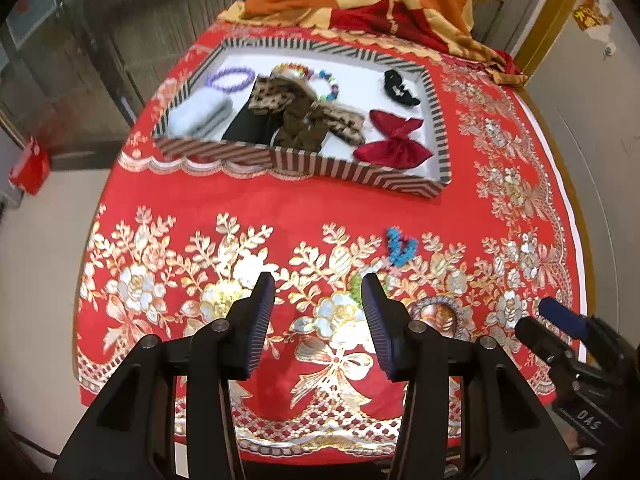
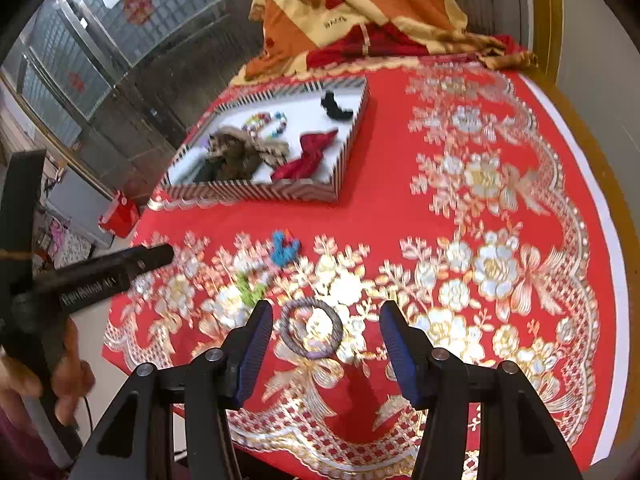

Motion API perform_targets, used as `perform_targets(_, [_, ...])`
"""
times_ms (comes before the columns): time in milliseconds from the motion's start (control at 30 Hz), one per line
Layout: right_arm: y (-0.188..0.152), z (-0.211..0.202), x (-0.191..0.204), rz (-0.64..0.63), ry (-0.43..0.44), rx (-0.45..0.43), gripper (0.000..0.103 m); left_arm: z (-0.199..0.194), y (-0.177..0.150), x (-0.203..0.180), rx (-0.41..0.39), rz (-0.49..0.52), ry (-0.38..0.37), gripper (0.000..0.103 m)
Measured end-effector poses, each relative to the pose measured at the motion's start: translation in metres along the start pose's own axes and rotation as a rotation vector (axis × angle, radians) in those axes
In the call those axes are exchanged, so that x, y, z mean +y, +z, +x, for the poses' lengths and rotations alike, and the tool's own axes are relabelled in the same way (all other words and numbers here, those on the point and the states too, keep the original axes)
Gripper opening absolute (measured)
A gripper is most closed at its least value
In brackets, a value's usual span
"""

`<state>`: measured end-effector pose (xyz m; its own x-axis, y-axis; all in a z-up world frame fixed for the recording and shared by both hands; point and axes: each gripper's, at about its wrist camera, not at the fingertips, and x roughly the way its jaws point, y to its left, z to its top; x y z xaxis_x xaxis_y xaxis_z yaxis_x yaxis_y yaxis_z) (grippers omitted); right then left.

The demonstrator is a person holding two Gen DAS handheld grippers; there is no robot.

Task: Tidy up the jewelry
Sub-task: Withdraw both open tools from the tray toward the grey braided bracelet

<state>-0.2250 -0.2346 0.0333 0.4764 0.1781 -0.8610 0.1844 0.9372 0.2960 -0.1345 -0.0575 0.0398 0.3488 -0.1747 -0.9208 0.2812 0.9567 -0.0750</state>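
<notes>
The right tool (image 2: 326, 340) is wide open with the grey ring (image 2: 311, 328) lying between its tips, likely to grab it for the far tray (image 2: 280, 194); the left tool (image 1: 318, 320) waits open and empty over the bench (image 1: 280, 208).

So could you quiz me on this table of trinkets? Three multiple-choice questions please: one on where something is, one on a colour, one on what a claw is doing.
1. Where does the red bow lie?
A. inside the striped tray
B. on the tablecloth
C. in a claw

2. What colour is the fuzzy piece lying on the cloth nearest the tray?
A. yellow
B. blue
C. black

3. What is the right claw doing?
A. squeezing a bracelet
B. shut and empty
C. open, its fingers either side of the grey ring bracelet

Answers: 1 A, the bow sits within the tray's walls. 2 B, it is plainly blue. 3 C, a gap shows between each finger and the ring.
</notes>
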Motion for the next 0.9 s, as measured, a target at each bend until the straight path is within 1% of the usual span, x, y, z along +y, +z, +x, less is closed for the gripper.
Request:
perform_targets(200, [-0.011, 0.029, -0.002, -0.005, -0.007, 0.05, 0.053, 0.017, -0.004, 0.006, 0.042, 0.001, -0.002, 0.044])
perform_targets(433, [-0.01, 0.061, 0.011, -0.081, -0.059, 0.063, 0.053, 0.04, -0.007, -0.003, 0.103, 0.051, -0.054, 0.047])
perform_targets(500, [-0.01, 0.07, 0.015, -0.106, -0.077, 0.065, 0.048, 0.047, -0.007, -0.005, 0.113, 0.065, -0.055, 0.048])
perform_targets(533, [-0.01, 0.074, 0.015, -0.116, -0.085, 0.071, 0.041, 0.051, -0.007, -0.006, 0.12, 0.069, -0.053, 0.048])
perform_targets(567, [-0.01, 0.076, 0.016, -0.126, -0.094, 0.073, 0.037, 0.054, -0.006, -0.006, 0.124, 0.073, -0.052, 0.048])
perform_targets(600, [-0.01, 0.079, 0.016, -0.135, -0.102, 0.073, 0.035, 0.058, -0.006, -0.006, 0.128, 0.078, -0.05, 0.048])
perform_targets(667, [-0.01, 0.082, 0.016, -0.155, -0.122, 0.074, 0.028, 0.064, -0.004, -0.009, 0.135, 0.098, -0.045, 0.048])
perform_targets(767, [-0.009, 0.081, 0.012, -0.159, -0.128, 0.077, 0.022, 0.073, -0.002, -0.015, 0.134, 0.131, -0.032, 0.048])
perform_targets(900, [-0.006, 0.081, 0.006, -0.143, -0.141, 0.083, 0.022, 0.084, 0.002, -0.023, 0.141, 0.159, -0.025, 0.048])
